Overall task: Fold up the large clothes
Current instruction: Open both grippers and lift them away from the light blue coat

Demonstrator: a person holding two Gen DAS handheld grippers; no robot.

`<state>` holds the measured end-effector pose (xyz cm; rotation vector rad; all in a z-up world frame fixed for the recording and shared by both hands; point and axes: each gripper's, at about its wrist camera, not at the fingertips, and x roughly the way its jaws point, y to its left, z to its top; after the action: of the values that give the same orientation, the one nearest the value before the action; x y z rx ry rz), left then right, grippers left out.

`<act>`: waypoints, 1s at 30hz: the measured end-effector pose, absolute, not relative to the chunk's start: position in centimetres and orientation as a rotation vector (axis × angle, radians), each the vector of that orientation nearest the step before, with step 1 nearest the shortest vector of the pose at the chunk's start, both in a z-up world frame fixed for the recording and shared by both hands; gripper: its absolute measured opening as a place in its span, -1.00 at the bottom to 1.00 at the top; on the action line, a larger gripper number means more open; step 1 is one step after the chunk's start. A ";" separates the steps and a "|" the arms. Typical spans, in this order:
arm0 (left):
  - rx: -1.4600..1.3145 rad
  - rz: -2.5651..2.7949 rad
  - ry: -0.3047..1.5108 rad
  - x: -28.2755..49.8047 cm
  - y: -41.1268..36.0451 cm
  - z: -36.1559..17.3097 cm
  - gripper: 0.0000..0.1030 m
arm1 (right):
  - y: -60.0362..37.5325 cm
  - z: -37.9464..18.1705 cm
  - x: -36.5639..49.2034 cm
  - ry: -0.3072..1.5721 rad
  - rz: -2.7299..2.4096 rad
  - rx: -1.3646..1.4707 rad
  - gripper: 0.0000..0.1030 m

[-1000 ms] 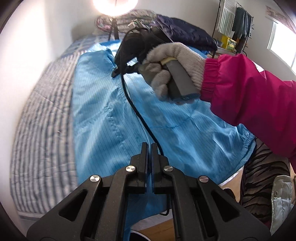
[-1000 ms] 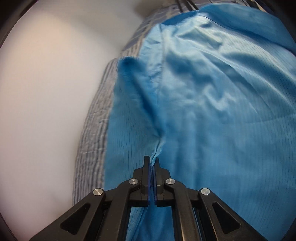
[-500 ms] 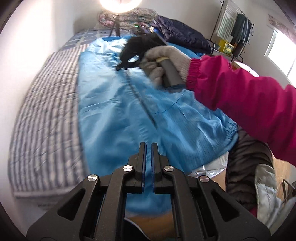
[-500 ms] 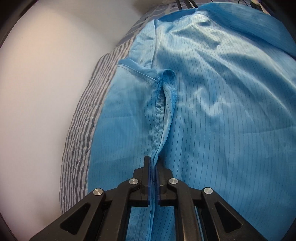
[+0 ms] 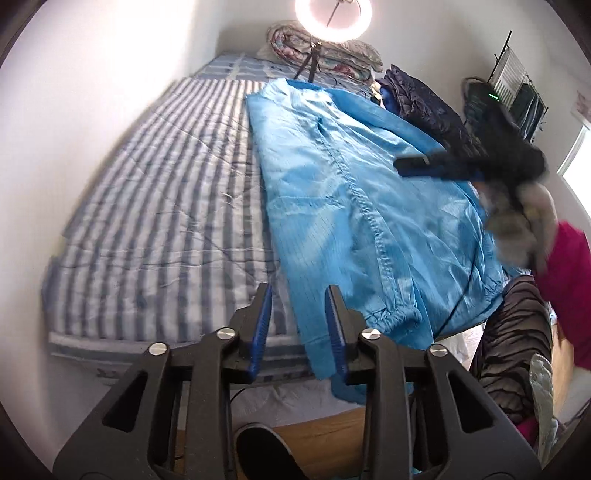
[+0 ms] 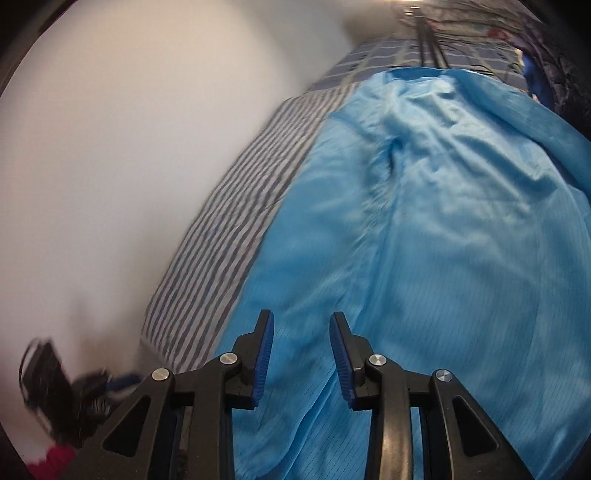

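A large light-blue garment [image 5: 343, 206] lies spread lengthwise on the striped bed [image 5: 159, 206], its hem hanging over the near edge. My left gripper [image 5: 298, 295] is open and empty, pulled back above the bed's near edge beside the hem. My right gripper [image 6: 301, 325] is open and empty, just above the garment [image 6: 424, 240]. It also shows in the left wrist view [image 5: 417, 164], blurred, at the garment's right side, held by a gloved hand.
A ring light on a tripod [image 5: 332, 14] stands at the bed's head by rolled bedding. A dark jacket [image 5: 424, 99] lies right of the garment. A white wall [image 6: 129, 166] runs along the bed's left. Striped clothing [image 5: 517, 332] sits off the bed, right.
Both grippers have opened and let go of the blue garment. Both have drawn back from it; the garment now lies flat on the bed.
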<state>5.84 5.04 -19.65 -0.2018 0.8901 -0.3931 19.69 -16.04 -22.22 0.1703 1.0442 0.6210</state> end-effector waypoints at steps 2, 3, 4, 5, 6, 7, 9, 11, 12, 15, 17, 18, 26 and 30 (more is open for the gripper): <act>-0.191 -0.428 0.906 6.5 4.0 -20.5 -0.58 | -14.6 -23.4 17.4 1.055 0.653 0.108 -0.40; -0.171 -0.443 0.912 6.6 3.2 -20.9 -0.60 | -13.9 -24.1 16.8 1.060 0.658 0.075 -0.40; -0.157 -0.456 0.918 6.7 2.8 -21.1 -0.60 | -13.5 -24.9 16.2 1.065 0.655 0.048 -0.40; -0.138 -0.468 0.937 7.0 2.0 -21.7 -0.60 | -13.2 -25.9 15.8 1.081 0.645 0.027 -0.40; -0.122 -0.475 0.956 7.2 1.3 -22.2 -0.60 | -13.1 -26.6 15.5 1.098 0.639 0.023 -0.40; -0.105 -0.479 0.971 7.4 0.8 -22.8 -0.60 | -13.2 -27.8 15.4 1.125 0.629 0.028 -0.41; -0.068 -0.469 1.001 7.8 -0.2 -23.8 -0.60 | -13.4 -29.2 15.0 1.156 0.610 0.027 -0.42; -0.020 -0.452 1.037 8.2 -0.9 -24.9 -0.60 | -13.5 -30.4 14.7 1.167 0.591 0.019 -0.43; -0.007 -0.446 1.049 8.3 -1.0 -25.5 -0.60 | -13.6 -30.5 14.6 1.156 0.589 0.021 -0.43; -0.009 -0.438 1.042 8.1 -1.1 -25.2 -0.60 | -13.7 -29.8 14.2 1.136 0.600 0.030 -0.41; -0.019 -0.432 1.018 7.9 -1.0 -24.5 -0.60 | -14.1 -29.0 13.6 1.101 0.603 0.031 -0.35; -0.029 -0.434 0.995 7.7 -0.8 -23.7 -0.60 | -14.4 -28.4 13.2 1.074 0.597 0.024 -0.33; 0.004 -0.489 0.825 6.2 -2.2 -17.9 -0.60 | -19.3 -23.3 8.8 0.817 0.475 -0.024 0.07; 0.009 -0.539 0.744 6.2 -3.7 -15.3 -0.59 | -22.9 -20.7 6.9 0.729 0.395 -0.008 0.41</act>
<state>6.21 -3.69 -15.25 0.0088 0.7439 -0.5387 6.93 -22.88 -20.66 -0.0075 0.7291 0.3954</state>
